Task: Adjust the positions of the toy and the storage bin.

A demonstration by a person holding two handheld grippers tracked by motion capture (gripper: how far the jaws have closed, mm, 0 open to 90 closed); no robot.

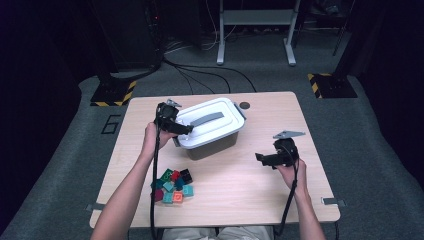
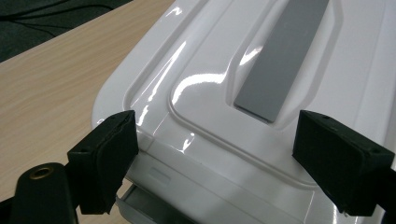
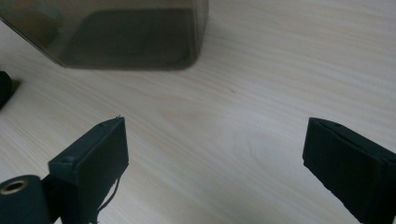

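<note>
**Left gripper poised at the bin's latch end, right gripper free**

The left gripper (image 2: pixel 212 154) hangs over the left end of the white lid (image 1: pixel 210 120), its 2 jaws spread wide with the lid's edge lying between them; the pads (image 2: pixel 109 158) do not visibly press on anything. Just below that edge sits what looks like a latch (image 2: pixel 149 200). The lid, with its grey handle (image 2: pixel 285 56), rests on a smoky translucent storage bin (image 1: pixel 212 145) at the far middle of the wooden table (image 1: pixel 240 200). The right gripper (image 3: pixel 215 168) hovers over bare tabletop to the right of the bin, jaws likewise spread and empty. A cluster of coloured toy blocks (image 1: pixel 173 186) lies near the left forearm, apart from the bin.

Risks, as I judge them: the glossy lid could slip from the pads if pinched on its sloped rim, and pulling up at 1 end with nothing bracing the bin could tip or drag it.

No brand, label or writing is readable.
</note>
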